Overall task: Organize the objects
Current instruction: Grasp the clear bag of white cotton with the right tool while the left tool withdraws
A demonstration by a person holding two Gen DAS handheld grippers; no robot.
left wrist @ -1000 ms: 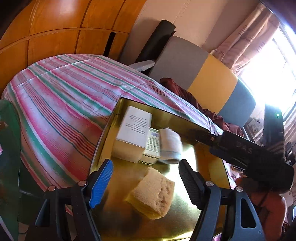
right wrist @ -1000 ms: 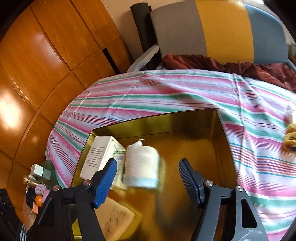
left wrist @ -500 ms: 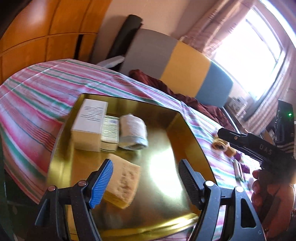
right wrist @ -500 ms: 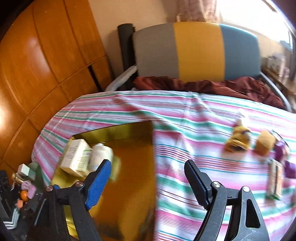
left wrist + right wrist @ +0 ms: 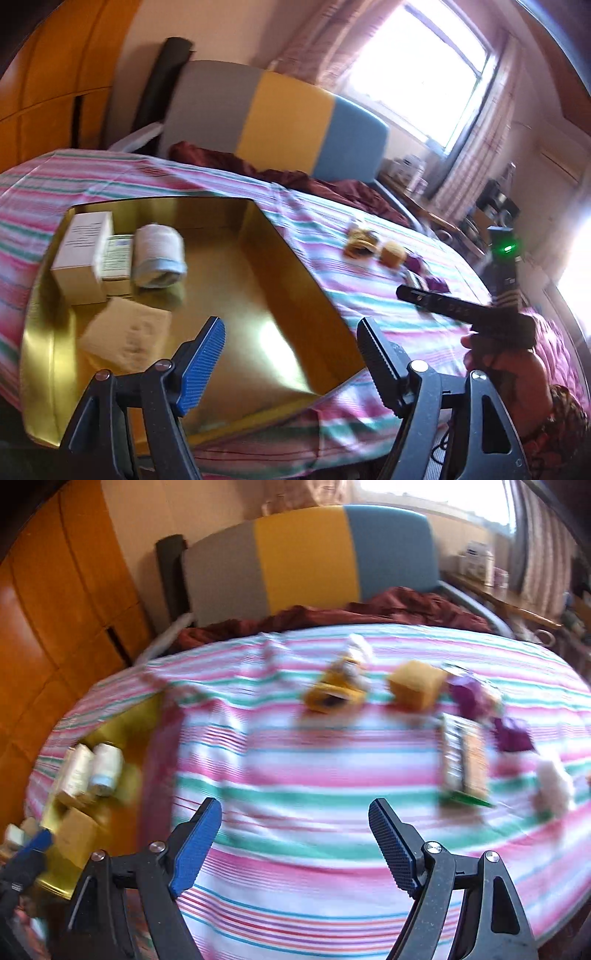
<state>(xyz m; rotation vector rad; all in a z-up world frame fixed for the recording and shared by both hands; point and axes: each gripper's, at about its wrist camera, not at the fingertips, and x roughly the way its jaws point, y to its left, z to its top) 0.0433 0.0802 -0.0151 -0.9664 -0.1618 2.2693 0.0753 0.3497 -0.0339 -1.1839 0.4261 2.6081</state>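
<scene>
Foam block [image 5: 415, 689] on the cloth [image 5: 332, 775] looked light and squashy, best pinched across its flat sides; both grippers, left [image 5: 291, 362] and right [image 5: 295, 840], gaped empty.

One gold tray [image 5: 280, 258], two boxes [image 5: 83, 254], one bandage roll [image 5: 159, 254], one sponge [image 5: 125, 332].
</scene>
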